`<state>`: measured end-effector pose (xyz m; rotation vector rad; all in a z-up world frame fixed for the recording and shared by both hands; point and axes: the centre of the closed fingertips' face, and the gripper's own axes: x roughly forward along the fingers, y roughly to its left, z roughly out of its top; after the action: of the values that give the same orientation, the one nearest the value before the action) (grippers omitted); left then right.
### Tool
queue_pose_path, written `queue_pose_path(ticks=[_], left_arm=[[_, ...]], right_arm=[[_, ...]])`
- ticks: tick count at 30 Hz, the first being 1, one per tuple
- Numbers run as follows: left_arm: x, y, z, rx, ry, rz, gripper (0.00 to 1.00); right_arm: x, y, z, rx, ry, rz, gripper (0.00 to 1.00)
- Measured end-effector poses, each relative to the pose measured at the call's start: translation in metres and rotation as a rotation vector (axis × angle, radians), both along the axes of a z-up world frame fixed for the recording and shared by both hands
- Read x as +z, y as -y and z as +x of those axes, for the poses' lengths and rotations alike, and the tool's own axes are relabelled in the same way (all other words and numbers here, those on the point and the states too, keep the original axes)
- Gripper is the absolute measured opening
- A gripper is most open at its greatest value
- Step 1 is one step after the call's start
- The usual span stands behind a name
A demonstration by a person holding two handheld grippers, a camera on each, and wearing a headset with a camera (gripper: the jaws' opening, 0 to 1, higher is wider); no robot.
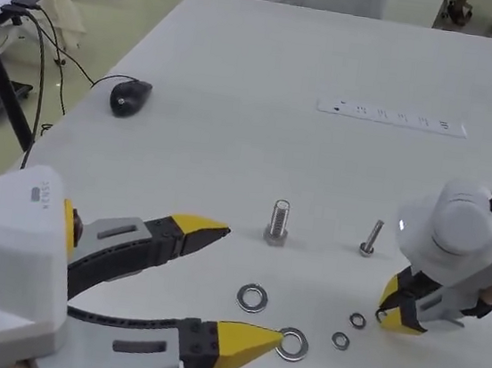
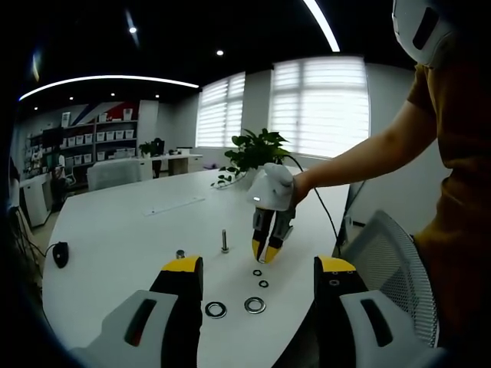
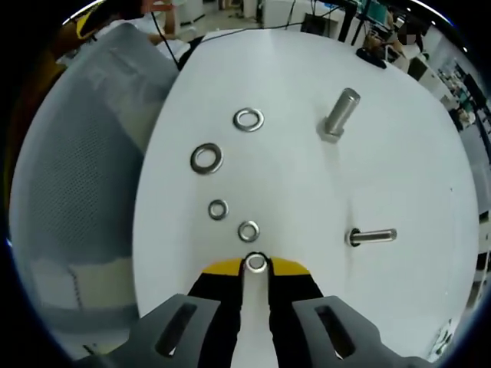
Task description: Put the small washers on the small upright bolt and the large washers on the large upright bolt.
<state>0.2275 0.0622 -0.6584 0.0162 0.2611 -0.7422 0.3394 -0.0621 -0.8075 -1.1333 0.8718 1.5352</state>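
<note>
- The right tongs [image 3: 257,268] are clamped on one small silver ring washer [image 3: 255,263], pinched right between the yellow tips.
- In the head view they sit low over the white surface [image 1: 238,102], tips pointing down and to the left.
- Two more small silver washers lie flat on the surface just beside those tips. One [image 1: 357,321] is nearest the tongs and the other [image 1: 340,340] is just next to it; the two are close but not touching.
- The small upright steel bolt [image 1: 370,238] stands just beyond them, near the right tongs.
- The large upright threaded bolt [image 1: 279,221] stands to its left, and the two bolts are clearly apart.
- The left tongs [image 1: 232,283] gape wide open, black arms and yellow tips reaching in from the lower left.
- Two large silver washers lie flat on the near side of the large bolt. One [image 1: 252,298] sits in the gap between the left tongs' tips.
- The other large washer [image 1: 292,344] lies right at the point of the nearer yellow tip; whether they touch, I cannot tell.
- In the left gripper view, both large washers rest on the surface between its own spread tips, with the right tongs beyond them.
- Farther back on the surface, a black computer mouse [image 1: 131,96] lies to the left and a long white power strip [image 1: 391,116] to the right.
</note>
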Motion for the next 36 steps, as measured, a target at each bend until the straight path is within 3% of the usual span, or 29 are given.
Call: queue_pose_path(ticks=[9,20,36], left_arm=[[-0.002,0.003,0.004,-0.009,-0.006,-0.003,0.57],[-0.009,-0.002,0.014,-0.008,-0.018,-0.002,0.58],[-0.013,-0.009,0.026,-0.003,-0.032,-0.006,0.58]], right_arm=[[0.029,0.001,0.026,-0.031,0.043,0.024,0.12],[0.057,0.007,0.065,-0.048,0.106,0.016,0.12],[0.057,-0.031,0.082,-0.013,0.113,0.033,0.12]])
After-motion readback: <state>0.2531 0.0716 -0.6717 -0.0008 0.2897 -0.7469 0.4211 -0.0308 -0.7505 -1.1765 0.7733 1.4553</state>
